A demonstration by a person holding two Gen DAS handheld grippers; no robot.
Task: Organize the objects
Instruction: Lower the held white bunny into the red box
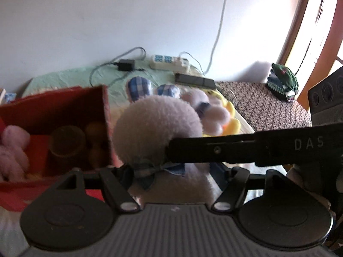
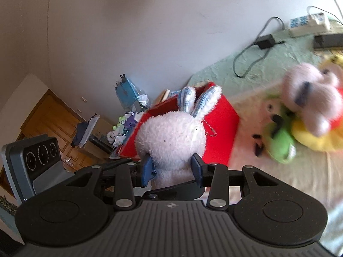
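The right gripper (image 2: 172,169) has its blue pads (image 2: 148,168) pressed into the neck of a white plush rabbit (image 2: 171,135), one on each side, so the toy is clamped and sits upright with its checked ears (image 2: 199,100) pointing up; behind it stands a red box (image 2: 223,126) on the bed, open at the top; in the left wrist view the same rabbit (image 1: 156,126) fills the middle, its blue bow (image 1: 154,170) just above the left gripper (image 1: 171,171), whose fingers reach in at both sides of the plush body below the head and seem to grip it, though their tips are hidden by the fur and the picture is blurred; the other gripper's black finger crosses in from the right against the head; the red box (image 1: 64,111) lies to the left and holds a pink plush toy (image 1: 12,147) and a dark round tin (image 1: 66,143); further back on the pale green sheet (image 1: 70,75) lie a power strip (image 1: 169,62), a black adapter (image 1: 126,64) with its cable, and a heap of soft toys, a pink one (image 2: 310,98) on top of a yellow one (image 2: 315,137) and a green one (image 2: 278,143)
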